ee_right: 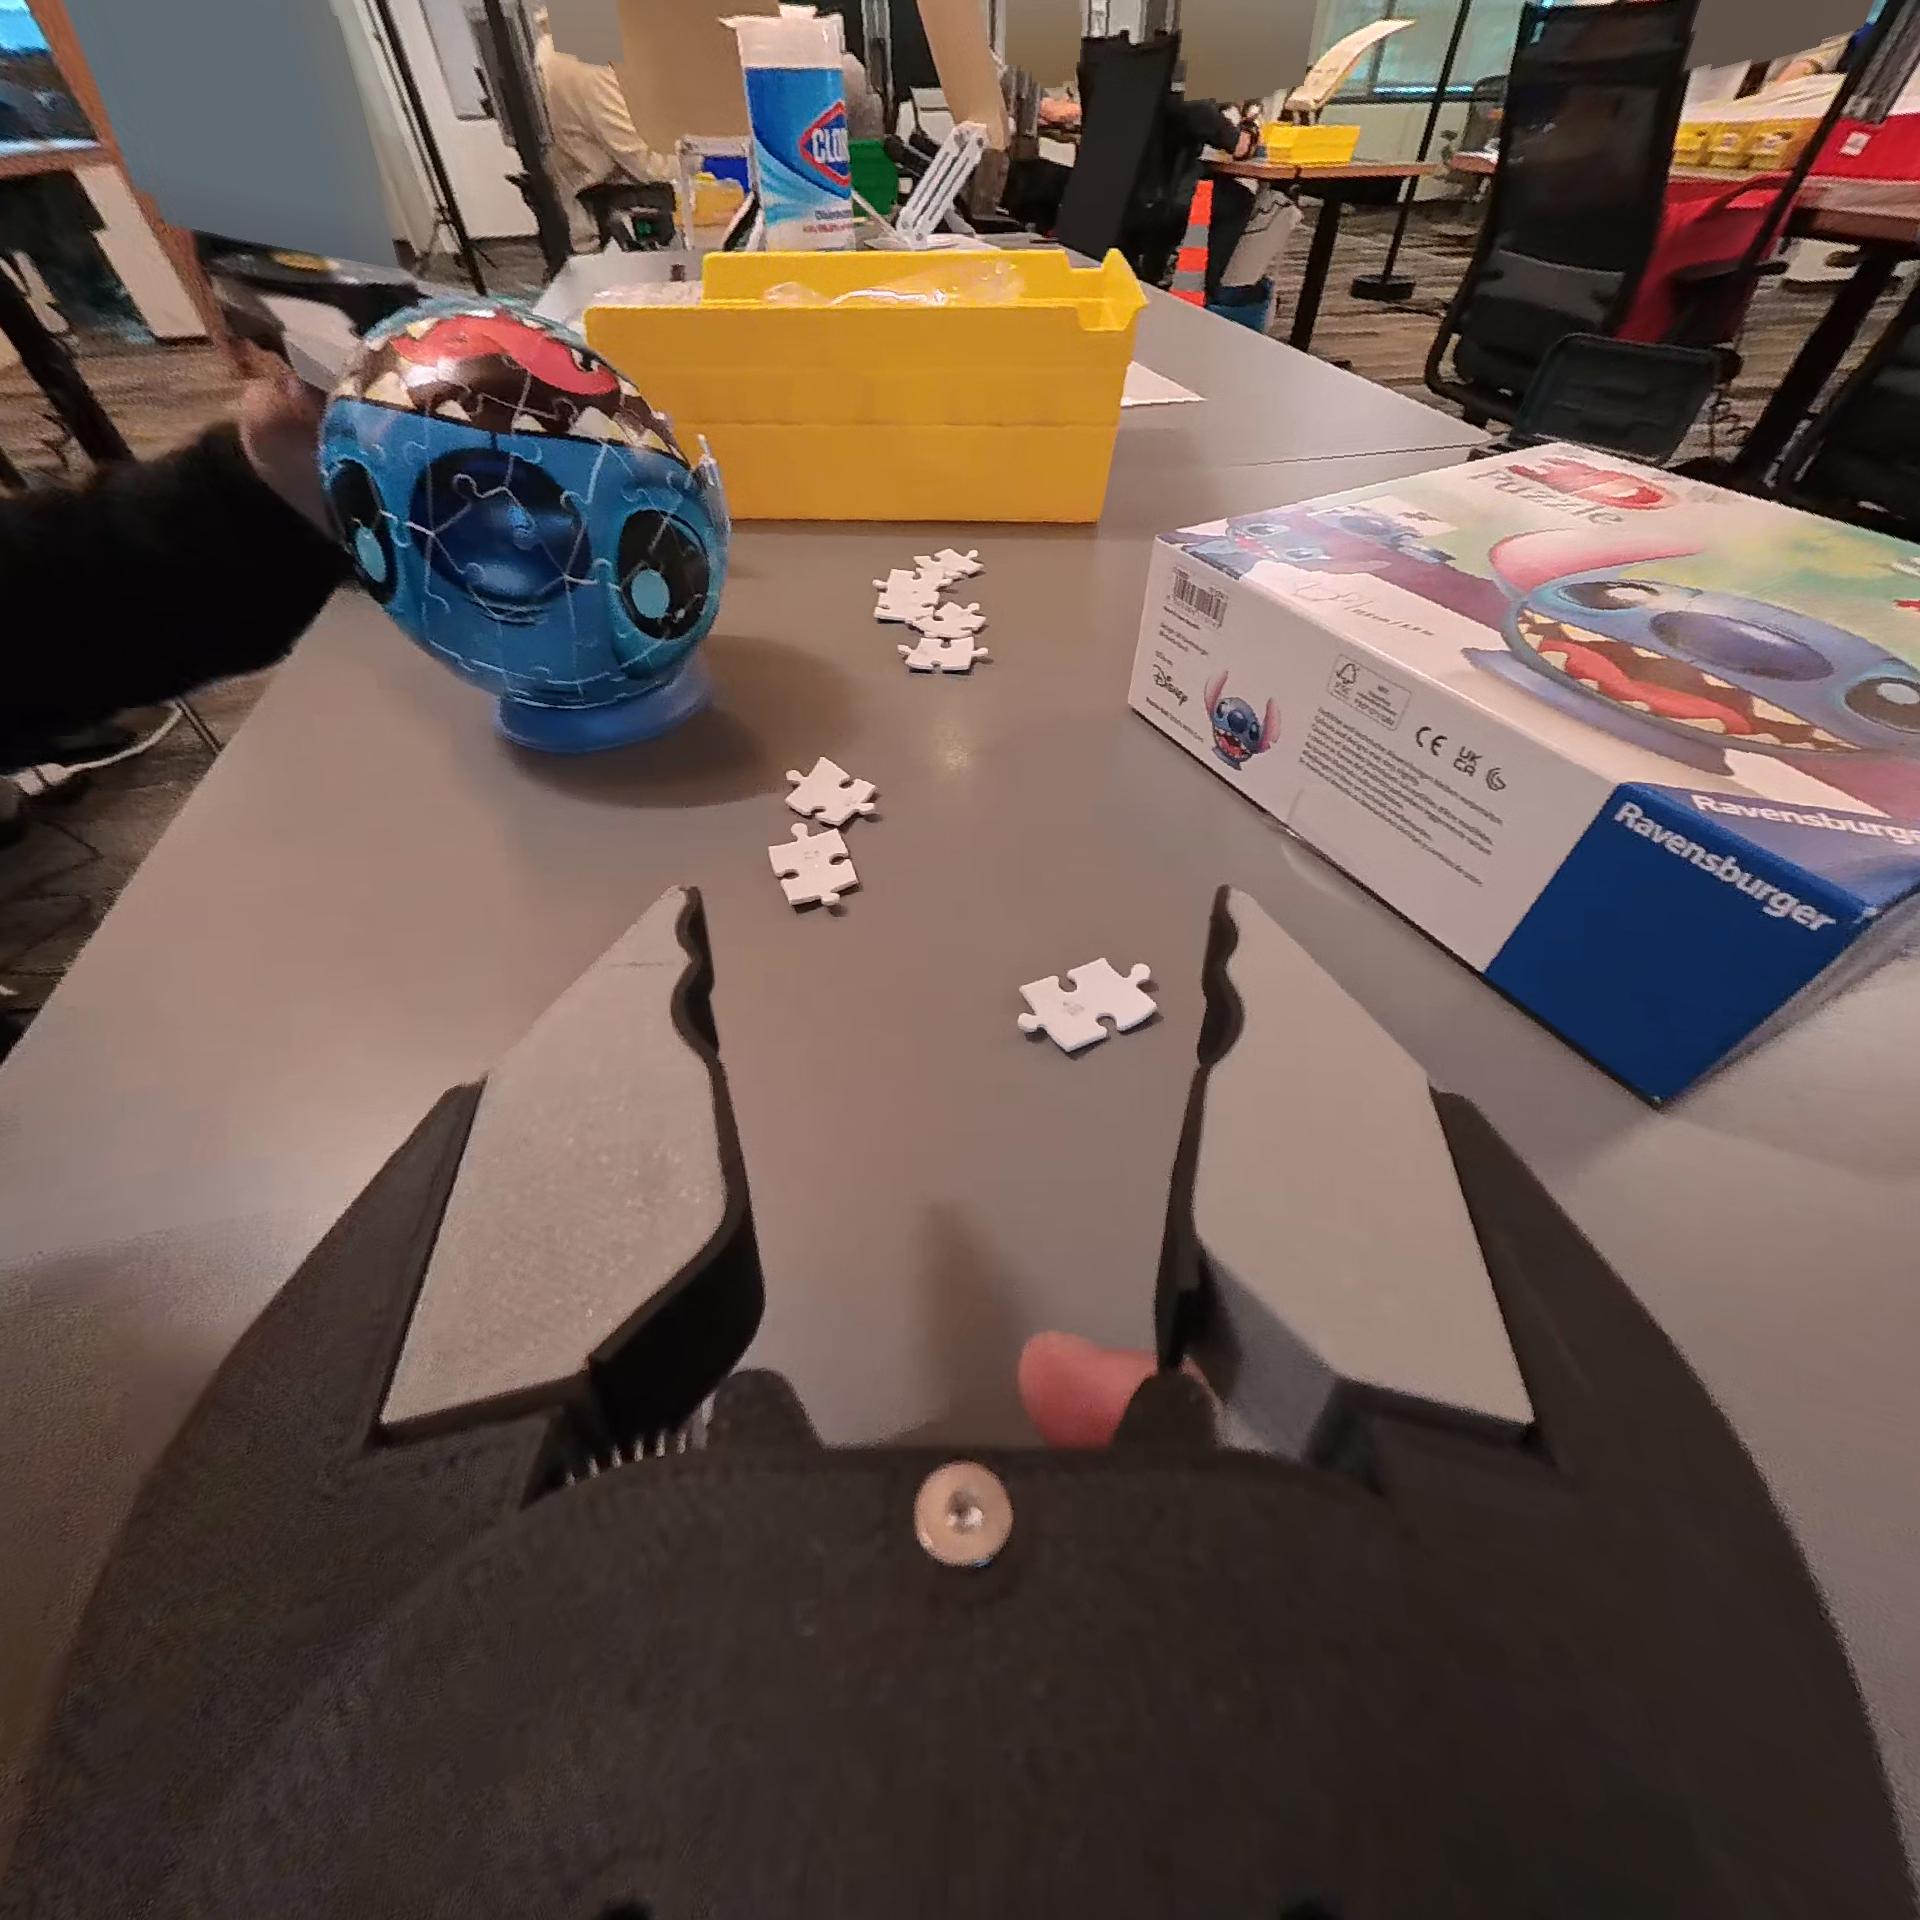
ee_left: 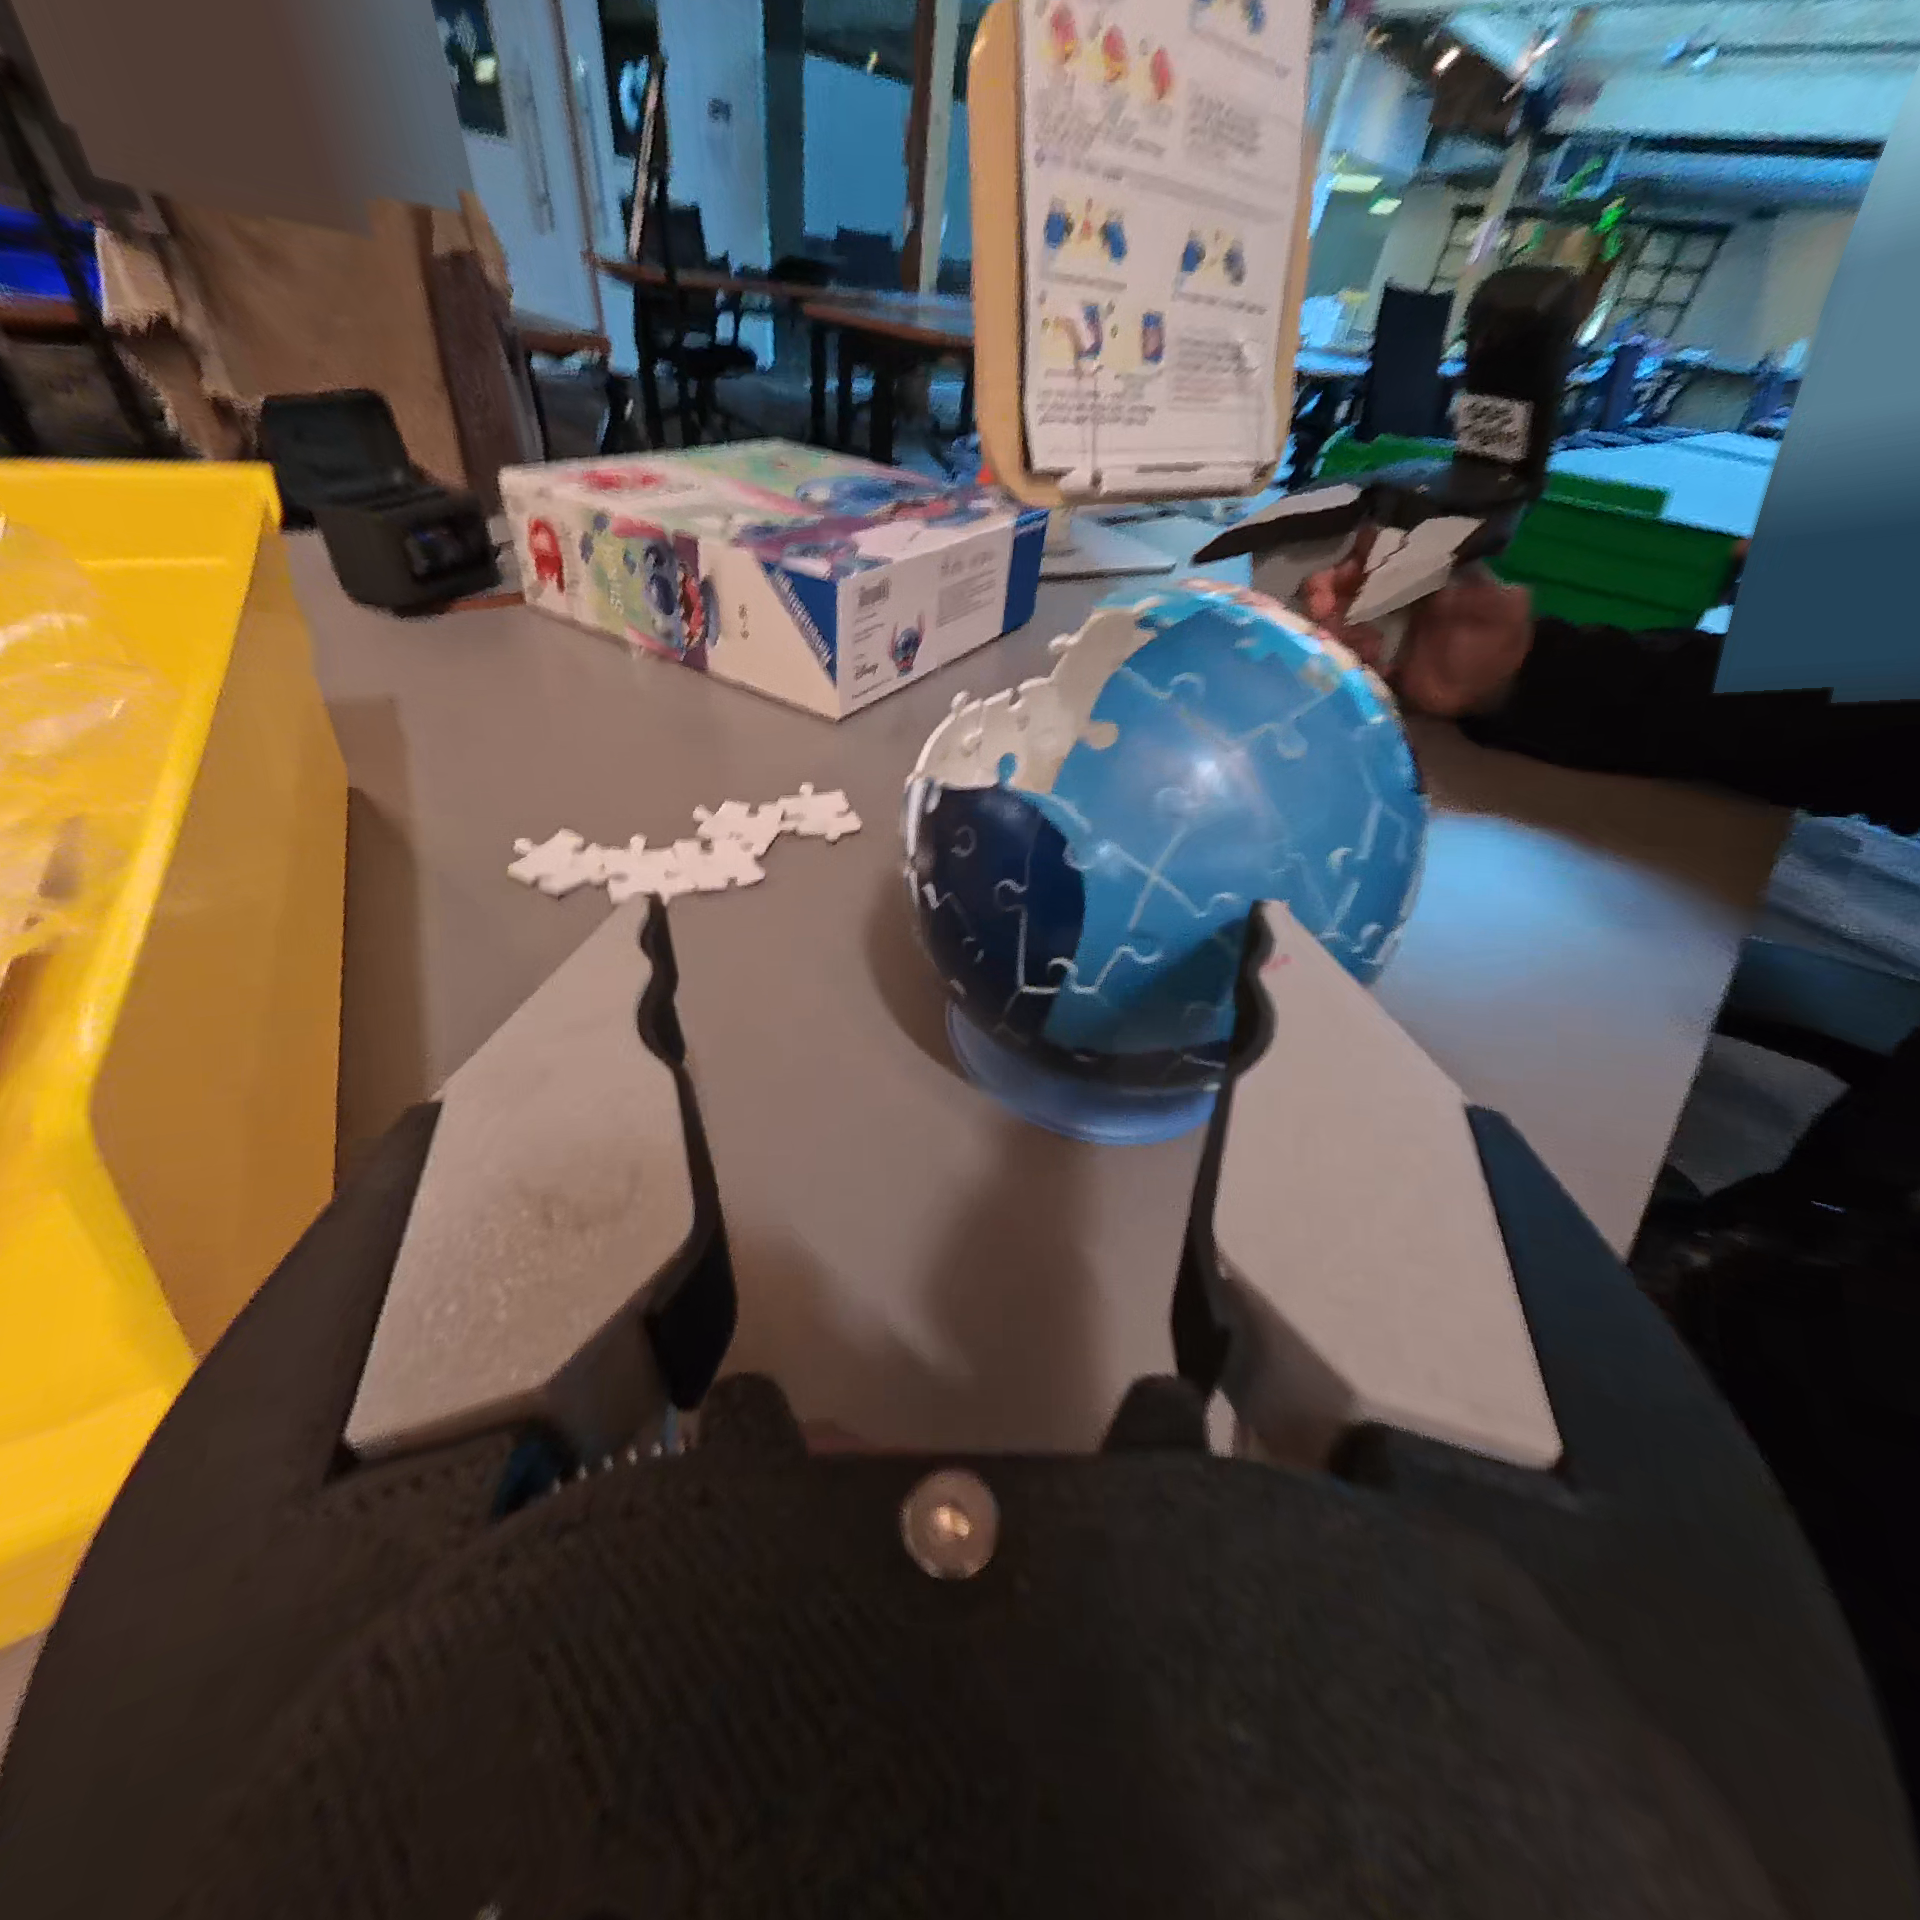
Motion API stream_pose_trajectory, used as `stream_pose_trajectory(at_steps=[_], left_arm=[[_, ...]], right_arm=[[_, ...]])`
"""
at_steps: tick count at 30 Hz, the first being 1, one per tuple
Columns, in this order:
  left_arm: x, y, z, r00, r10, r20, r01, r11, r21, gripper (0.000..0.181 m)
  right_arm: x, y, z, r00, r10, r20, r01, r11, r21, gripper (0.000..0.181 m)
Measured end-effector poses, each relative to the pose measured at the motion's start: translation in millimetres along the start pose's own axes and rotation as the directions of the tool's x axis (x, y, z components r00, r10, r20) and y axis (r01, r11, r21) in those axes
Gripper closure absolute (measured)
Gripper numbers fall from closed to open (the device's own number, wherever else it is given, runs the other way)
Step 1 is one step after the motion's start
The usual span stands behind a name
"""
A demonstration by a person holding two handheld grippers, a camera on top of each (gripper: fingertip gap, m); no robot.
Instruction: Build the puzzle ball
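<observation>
The blue puzzle ball (ee_left: 1174, 831) sits on a round blue stand (ee_left: 1091, 1112) on the grey table, with a white patch at its upper left. My left gripper (ee_left: 956, 914) is open and empty. The ball is just ahead of its right fingertip. Several white loose pieces (ee_left: 675, 852) lie ahead of its left fingertip. In the right wrist view the ball (ee_right: 520, 520) stands at the far left. My right gripper (ee_right: 956, 904) is open and empty above the table. One white piece (ee_right: 1086, 1003) lies between its fingers, near the right one. Two more pieces (ee_right: 821, 831) lie just ahead.
A yellow bin (ee_right: 883, 416) stands behind the ball and fills the left of the left wrist view (ee_left: 156, 831). The puzzle box (ee_right: 1558, 748) lies at the right. A cluster of pieces (ee_right: 935, 613) lies before the bin. An instruction sheet (ee_left: 1143, 239) stands at the back. A black sleeve (ee_right: 135, 582) reaches in beside the ball. The grippers' ends are close to 35 cm from one another.
</observation>
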State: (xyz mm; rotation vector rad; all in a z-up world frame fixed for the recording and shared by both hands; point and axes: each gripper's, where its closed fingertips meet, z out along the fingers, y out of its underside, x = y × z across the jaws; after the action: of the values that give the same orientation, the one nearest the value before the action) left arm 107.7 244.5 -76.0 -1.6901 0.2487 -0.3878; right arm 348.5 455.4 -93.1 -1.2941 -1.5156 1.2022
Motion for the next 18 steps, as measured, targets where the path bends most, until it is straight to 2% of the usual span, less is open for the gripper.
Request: stream_pose_trajectory(at_steps=[3,6,10,18], left_arm=[[8.7,-12.8,-10.5,0.997,0.073,-0.002,-0.072,0.992,0.108,0.080],[18.1,-10.3,-8.8,0.994,0.103,-0.041,-0.098,0.991,0.096,0.075],[20.9,-11.6,-10.5,0.994,0.078,-0.081,-0.069,0.992,0.108,0.074],[30.1,-14.4,-15.3,0.988,0.091,-0.121,-0.074,0.987,0.141,0.079]], right_arm=[[-0.3,-1.4,-1.0,1.000,0.016,0.016,-0.016,1.000,0.012,0.090],[-0.6,-2.0,-0.8,0.999,0.032,0.035,-0.032,0.999,0.015,0.092],[-2.8,-1.6,0.4,0.996,0.051,0.076,-0.052,0.999,0.008,0.105],[-0.8,5.9,3.9,0.999,-0.048,-0.023,0.046,0.998,-0.045,0.098]])
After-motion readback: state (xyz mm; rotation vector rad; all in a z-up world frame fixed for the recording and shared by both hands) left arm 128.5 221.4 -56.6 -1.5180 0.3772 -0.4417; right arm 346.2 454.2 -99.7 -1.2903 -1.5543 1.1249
